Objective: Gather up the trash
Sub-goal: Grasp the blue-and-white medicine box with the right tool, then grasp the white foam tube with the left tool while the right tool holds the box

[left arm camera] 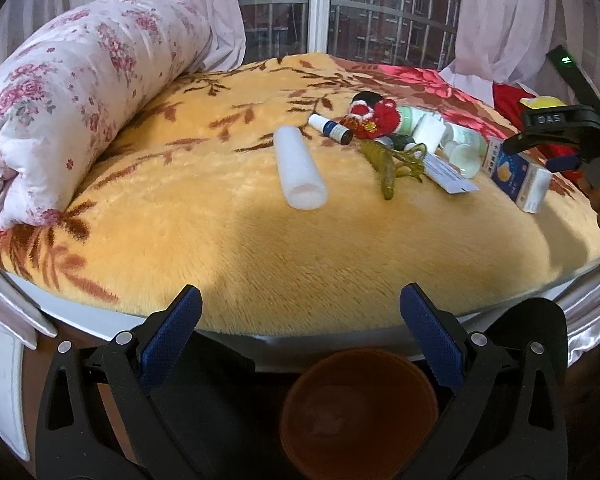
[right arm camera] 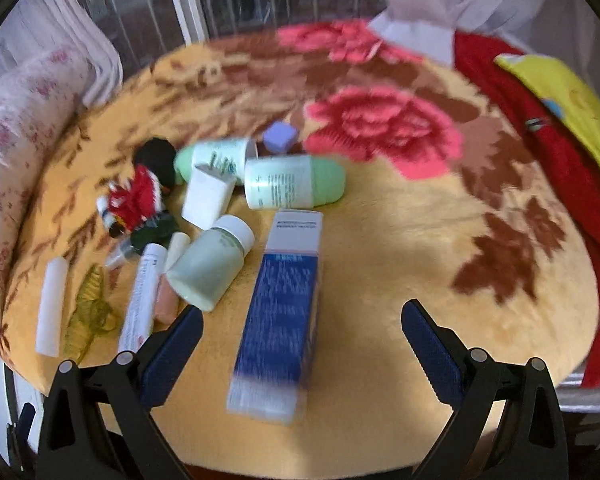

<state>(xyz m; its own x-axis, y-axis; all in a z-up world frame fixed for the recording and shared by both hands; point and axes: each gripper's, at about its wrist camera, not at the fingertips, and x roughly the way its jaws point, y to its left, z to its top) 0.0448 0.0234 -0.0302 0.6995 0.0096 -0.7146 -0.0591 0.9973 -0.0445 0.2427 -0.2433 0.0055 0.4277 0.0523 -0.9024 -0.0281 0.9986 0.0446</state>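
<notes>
A pile of small items lies on a yellow floral blanket (left arm camera: pixel 260 240) on a bed. It holds a white foam tube (left arm camera: pixel 299 168), a small dropper bottle (left arm camera: pixel 331 129), a red and black yarn toy (left arm camera: pixel 374 116), a green wrapper (left arm camera: pixel 396 164) and a blue and white box (left arm camera: pixel 520 178). My left gripper (left arm camera: pixel 300 316) is open and empty at the bed's near edge, above an orange bin (left arm camera: pixel 358 412). My right gripper (right arm camera: pixel 302 332) is open, with the blue box (right arm camera: pixel 278 320) lying between its fingers. Green bottles (right arm camera: pixel 294 182) and a white adapter (right arm camera: pixel 208 196) lie behind the box.
A rolled floral quilt (left arm camera: pixel 60 100) lies along the bed's left side. Red and yellow cloth (right arm camera: pixel 548 128) covers the right side. A window with pale curtains (left arm camera: pixel 320 8) stands behind the bed. The other gripper shows at the left wrist view's right edge (left arm camera: pixel 560 136).
</notes>
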